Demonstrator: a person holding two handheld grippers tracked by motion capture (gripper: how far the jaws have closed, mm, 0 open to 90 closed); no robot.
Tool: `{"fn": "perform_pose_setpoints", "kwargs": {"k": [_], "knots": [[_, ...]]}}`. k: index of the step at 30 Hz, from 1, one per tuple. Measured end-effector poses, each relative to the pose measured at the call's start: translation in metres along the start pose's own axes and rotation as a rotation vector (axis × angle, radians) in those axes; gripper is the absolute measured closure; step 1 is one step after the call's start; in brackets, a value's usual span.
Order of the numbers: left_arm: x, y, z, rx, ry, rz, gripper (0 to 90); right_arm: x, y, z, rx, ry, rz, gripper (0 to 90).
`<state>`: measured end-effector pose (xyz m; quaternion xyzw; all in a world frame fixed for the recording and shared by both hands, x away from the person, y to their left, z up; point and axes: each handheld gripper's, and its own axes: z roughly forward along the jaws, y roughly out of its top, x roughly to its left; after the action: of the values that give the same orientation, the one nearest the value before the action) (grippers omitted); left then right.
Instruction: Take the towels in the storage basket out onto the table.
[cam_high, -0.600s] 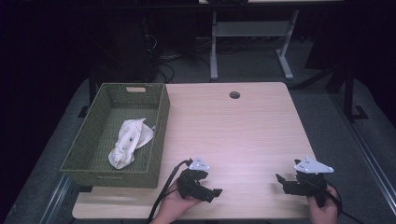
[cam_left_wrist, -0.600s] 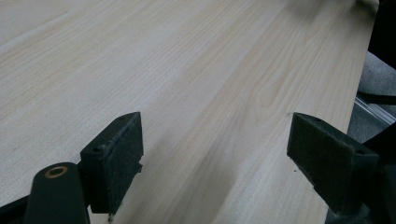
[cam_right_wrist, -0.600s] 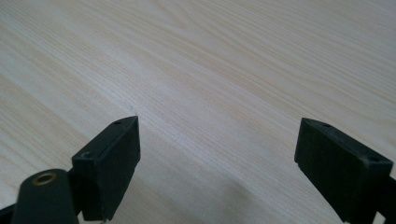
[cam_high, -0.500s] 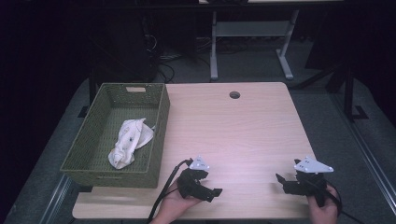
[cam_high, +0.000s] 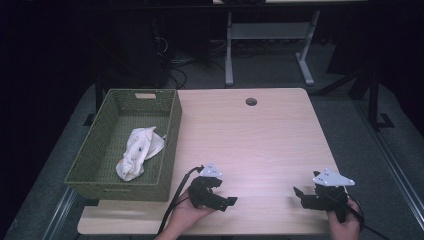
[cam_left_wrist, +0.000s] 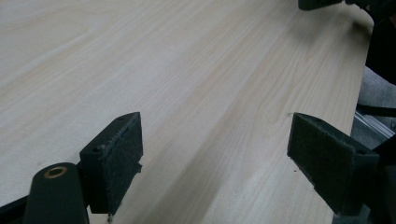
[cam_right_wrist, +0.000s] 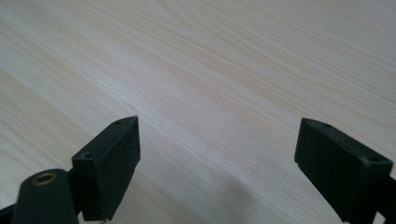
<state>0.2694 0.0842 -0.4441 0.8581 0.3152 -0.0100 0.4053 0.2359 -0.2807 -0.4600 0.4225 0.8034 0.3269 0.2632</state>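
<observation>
Left gripper (cam_high: 226, 196) sits low at about 7 o'clock of the high view, held in my left hand (cam_high: 187, 214), which comes in from the bottom edge. Its jaws point toward 3 o'clock, spread wide, nothing between them. A cable trails back from it toward 6 o'clock.

Right gripper (cam_high: 299, 195) sits at about 5 o'clock, gripped by my right hand (cam_high: 344, 225). Its jaws point toward 9 o'clock, facing the other gripper; the two are well apart. Jaws spread wide here too, nothing held. Grey three-cornered plate rides on top of each.
</observation>
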Motion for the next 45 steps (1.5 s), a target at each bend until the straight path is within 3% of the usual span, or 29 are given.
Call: {"fn": "perform_pose_setpoints", "kwargs": {"k": [7, 11, 15, 20, 23, 26, 40, 45], "knots": [[0.006, 0.014, -0.006, -0.023, 0.022, 0.008, 17.6, 0.002, 0.001, 0.0, 0.008, -0.002, -0.002, 13.9], [0.007, 0.023, -0.009, -0.003, 0.034, 0.037, 17.6, -0.001, 0.0, -0.001, 0.008, -0.011, 0.004, 13.9], [0.011, 0.031, -0.012, -0.001, 0.032, 0.024, 18.1, -0.004, -0.002, -0.003, 0.005, -0.02, 0.017, 13.9], [0.012, 0.042, -0.017, 0.006, 0.035, 0.037, 18.2, -0.004, -0.002, -0.001, 0.006, -0.017, 0.015, 13.9], [0.012, 0.051, -0.021, 0.01, 0.03, 0.049, 18.1, -0.002, -0.002, -0.001, 0.009, -0.017, 0.013, 13.9], [0.012, 0.059, -0.024, 0.026, 0.051, 0.079, 18.3, -0.002, -0.001, -0.001, 0.007, -0.013, 0.011, 13.9], [0.009, 0.095, -0.043, 0.01, 0.04, 0.091, 17.7, -0.004, -0.002, -0.002, 0.006, -0.012, 0.008, 13.9], [0.011, 0.107, -0.052, 0.016, 0.017, 0.082, 17.3, -0.004, -0.002, -0.002, 0.007, -0.012, 0.009, 13.9]]}}
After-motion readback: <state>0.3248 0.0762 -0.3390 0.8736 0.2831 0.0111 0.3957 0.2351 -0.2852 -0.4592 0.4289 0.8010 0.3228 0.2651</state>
